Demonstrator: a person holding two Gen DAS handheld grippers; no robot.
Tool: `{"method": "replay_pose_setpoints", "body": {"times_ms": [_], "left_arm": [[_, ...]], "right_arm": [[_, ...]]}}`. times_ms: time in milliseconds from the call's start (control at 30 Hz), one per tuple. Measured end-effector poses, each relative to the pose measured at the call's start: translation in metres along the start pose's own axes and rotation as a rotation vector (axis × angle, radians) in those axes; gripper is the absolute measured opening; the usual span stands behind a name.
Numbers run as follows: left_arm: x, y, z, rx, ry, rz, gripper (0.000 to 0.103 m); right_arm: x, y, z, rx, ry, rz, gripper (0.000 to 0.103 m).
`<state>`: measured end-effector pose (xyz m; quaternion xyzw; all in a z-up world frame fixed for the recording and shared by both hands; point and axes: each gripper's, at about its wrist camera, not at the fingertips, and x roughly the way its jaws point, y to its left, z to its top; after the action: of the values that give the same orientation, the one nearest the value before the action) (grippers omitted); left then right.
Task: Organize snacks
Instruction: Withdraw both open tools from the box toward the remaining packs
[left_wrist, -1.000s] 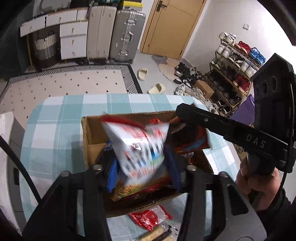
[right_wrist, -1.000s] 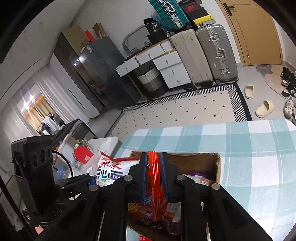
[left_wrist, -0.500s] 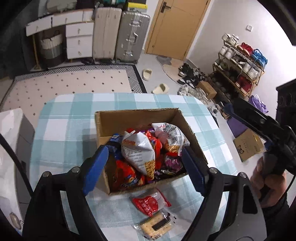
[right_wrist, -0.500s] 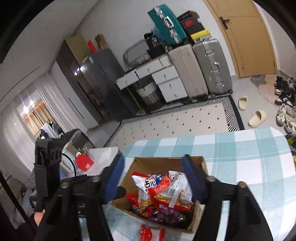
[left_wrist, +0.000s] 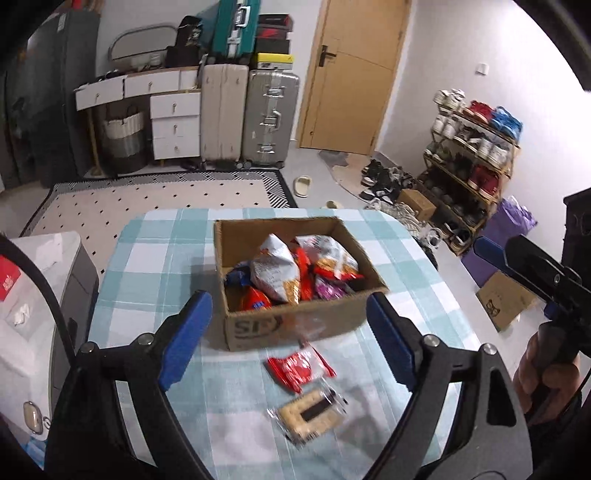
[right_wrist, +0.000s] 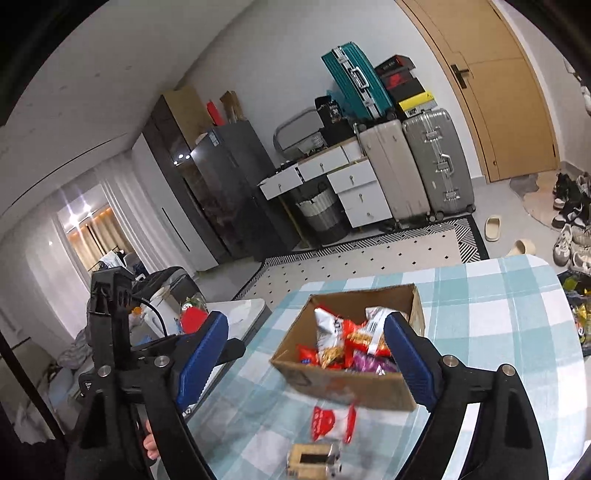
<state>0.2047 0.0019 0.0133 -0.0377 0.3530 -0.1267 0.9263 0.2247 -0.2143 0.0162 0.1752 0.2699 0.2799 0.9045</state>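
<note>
While both grippers, left gripper (left_wrist: 288, 325) and right gripper (right_wrist: 304, 354), gape wide, the cardboard box (left_wrist: 295, 326) reads "SF"

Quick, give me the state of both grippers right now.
Left gripper: open, holding nothing.
Right gripper: open, holding nothing.

Dim indoor light, fisheye warp, motion blur
</note>
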Motion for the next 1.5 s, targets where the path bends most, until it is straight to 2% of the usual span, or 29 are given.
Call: {"method": "replay_pose_setpoints", "body": {"times_ms": [67,133,167,233,333,500,633,733,767,867,1067,1300,1500], "left_arm": [[-0.014,-0.007,-0.011,0.011,-0.017,-0.012,0.087],[-0.026,-0.012,-0.021,0.006,-0.040,-0.030,0.100],[-0.032,-0.015,-0.026,0.006,-0.053,-0.048,0.102],[-0.045,-0.019,-0.038,0.016,-0.095,-0.073,0.102],[-0.054,-0.022,-0.055,0.016,-0.121,-0.065,0.102],[-0.043,-0.024,-0.084,-0.004,-0.041,-0.069,0.102],[-0.012,-0.014,-0.109,-0.022,0.028,-0.077,0.102],[0.012,-0.007,-0.131,-0.057,0.094,-0.067,0.102],[0.019,-0.004,-0.139,-0.078,0.110,-0.062,0.102],[0.035,0.003,-0.153,-0.133,0.135,-0.060,0.102],[0.066,0.001,-0.165,-0.165,0.190,-0.034,0.102],[0.102,-0.006,-0.166,-0.205,0.247,-0.001,0.102],[0.121,-0.011,-0.163,-0.221,0.277,0.066,0.102]], "right_arm": [[-0.010,0.006,-0.010,-0.001,-0.012,0.008,0.097],[-0.025,0.012,-0.022,0.011,-0.038,0.019,0.101],[-0.031,0.016,-0.027,0.013,-0.050,0.027,0.102],[-0.045,0.025,-0.040,-0.003,-0.073,0.023,0.102],[-0.061,0.037,-0.059,-0.043,-0.103,-0.002,0.102],[-0.076,0.039,-0.088,-0.083,-0.121,-0.079,0.103],[-0.075,0.020,-0.112,-0.060,-0.104,-0.114,0.103],[-0.068,0.004,-0.125,-0.041,-0.086,-0.246,0.103],[-0.067,0.000,-0.129,-0.036,-0.081,-0.262,0.103],[-0.062,-0.012,-0.141,-0.027,-0.065,-0.278,0.103],[-0.038,-0.025,-0.161,-0.082,0.012,-0.322,0.103],[-0.026,-0.029,-0.169,-0.112,-0.002,-0.330,0.103],[-0.021,-0.028,-0.176,-0.149,-0.016,-0.344,0.103]]}}
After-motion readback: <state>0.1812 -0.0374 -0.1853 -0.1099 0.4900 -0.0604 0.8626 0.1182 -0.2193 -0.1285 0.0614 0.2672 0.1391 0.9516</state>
